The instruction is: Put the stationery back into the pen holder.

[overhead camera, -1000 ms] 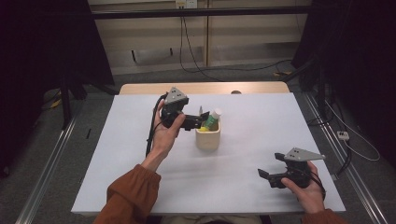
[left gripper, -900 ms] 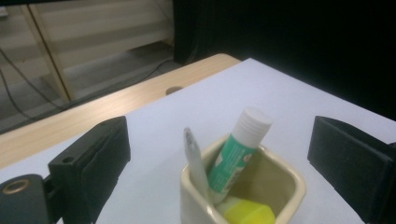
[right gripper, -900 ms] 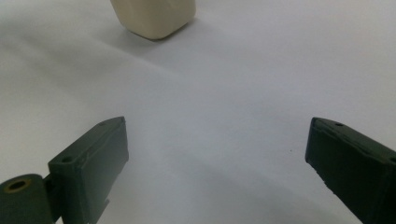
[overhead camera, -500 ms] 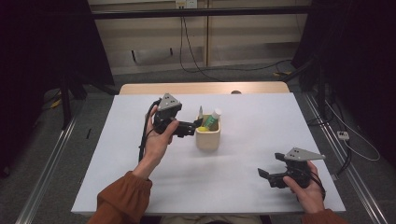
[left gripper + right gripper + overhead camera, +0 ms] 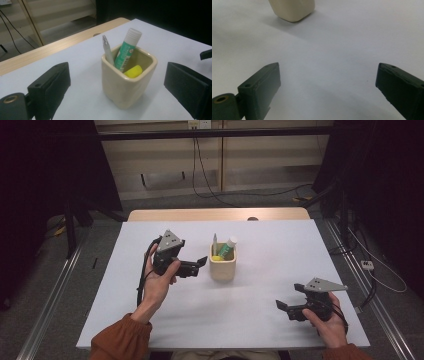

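Observation:
A cream square cup (image 5: 222, 268) stands mid-table and holds a silver pen (image 5: 215, 242), a green glue stick with a white cap (image 5: 228, 246) and a yellow object (image 5: 217, 258). My left gripper (image 5: 201, 264) hovers just left of the cup, open, jaws pointing at it with nothing between them. In the left gripper view the cup (image 5: 127, 85), pen (image 5: 107, 51), glue stick (image 5: 127, 48) and yellow object (image 5: 133, 70) sit ahead of the spread jaws. My right gripper (image 5: 286, 307) is open and empty, low over the table at the near right, well away from the cup (image 5: 293, 10).
The white table (image 5: 280, 245) has a wooden strip (image 5: 215, 214) along its far edge. Cables lie on the floor beyond it, and dark curtains stand on both sides. A black cable (image 5: 142, 280) trails from the left gripper.
My left gripper has drawn back from above the cup, moving left and toward the person. The right gripper has stayed put.

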{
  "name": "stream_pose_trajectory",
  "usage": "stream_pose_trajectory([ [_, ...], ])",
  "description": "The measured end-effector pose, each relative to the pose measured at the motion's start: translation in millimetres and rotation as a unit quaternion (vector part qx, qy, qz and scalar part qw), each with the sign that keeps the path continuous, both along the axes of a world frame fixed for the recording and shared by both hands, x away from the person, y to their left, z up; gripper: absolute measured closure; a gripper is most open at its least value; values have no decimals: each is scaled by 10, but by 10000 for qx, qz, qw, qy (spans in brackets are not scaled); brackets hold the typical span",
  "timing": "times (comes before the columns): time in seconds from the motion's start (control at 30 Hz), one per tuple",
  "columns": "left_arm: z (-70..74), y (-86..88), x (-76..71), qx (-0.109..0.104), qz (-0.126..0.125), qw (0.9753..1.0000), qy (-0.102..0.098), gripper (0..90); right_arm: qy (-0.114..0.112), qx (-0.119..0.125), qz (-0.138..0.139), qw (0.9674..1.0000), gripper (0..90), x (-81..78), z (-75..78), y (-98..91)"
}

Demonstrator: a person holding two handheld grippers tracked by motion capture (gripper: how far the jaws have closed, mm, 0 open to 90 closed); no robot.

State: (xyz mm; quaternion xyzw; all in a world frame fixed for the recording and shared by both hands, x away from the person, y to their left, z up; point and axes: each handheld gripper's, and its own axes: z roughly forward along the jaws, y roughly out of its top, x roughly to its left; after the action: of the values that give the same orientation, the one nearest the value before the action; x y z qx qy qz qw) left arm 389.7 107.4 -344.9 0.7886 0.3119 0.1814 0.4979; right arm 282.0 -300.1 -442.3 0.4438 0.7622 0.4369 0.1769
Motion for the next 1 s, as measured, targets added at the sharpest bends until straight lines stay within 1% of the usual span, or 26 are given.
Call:
stream_pose_trajectory([
  [0.07,-23,45,-23,-8,45,10000,-3,67,-9,-2,14,10000,58,0,0,2],
  [0.13,-52,90,-34,-22,34,9999,136,67,-1,-17,14,10000,58,2,-1,3],
  [0.17,-66,115,-40,3,31,9998,201,67,-3,-26,10,10000,59,2,-1,4],
  [0.2,-86,138,-47,-15,14,9997,225,67,-8,-40,6,10000,58,2,-1,4],
  [0.27,-125,188,-66,32,88,9997,217,67,-5,-40,11,10000,58,1,-1,3],
  [0.3,-148,213,-70,8,87,9996,253,67,-9,-40,11,10000,58,0,0,3],
  [0.43,-226,300,-91,49,157,9987,477,67,-1,-40,11,10000,59,2,-1,5],
  [0.5,-248,337,-116,88,157,9987,486,67,-7,-58,23,10000,58,4,-2,5],
  [0.53,-261,356,-132,75,153,9987,488,67,-6,-64,18,10000,59,3,-2,5],
  [0.6,-285,393,-164,134,180,9986,474,66,-5,-56,12,10000,58,2,-2,2],
  [0.77,-347,469,-245,179,301,9984,449,65,-8,-65,23,10000,58,3,-1,7],
  [0.83,-365,490,-281,180,416,9981,406,58,-2,-68,18,10000,59,5,-2,8],
  [0.93,-385,538,-330,192,472,9981,339,52,2,-66,21,10000,59,5,-2,9],
  [0.97,-396,556,-348,217,482,9981,315,50,-5,-63,24,10000,59,3,-2,9],
  [1.0,-402,573,-367,259,504,9978,338,49,-4,-61,24,10000,58,3,-2,7],
])
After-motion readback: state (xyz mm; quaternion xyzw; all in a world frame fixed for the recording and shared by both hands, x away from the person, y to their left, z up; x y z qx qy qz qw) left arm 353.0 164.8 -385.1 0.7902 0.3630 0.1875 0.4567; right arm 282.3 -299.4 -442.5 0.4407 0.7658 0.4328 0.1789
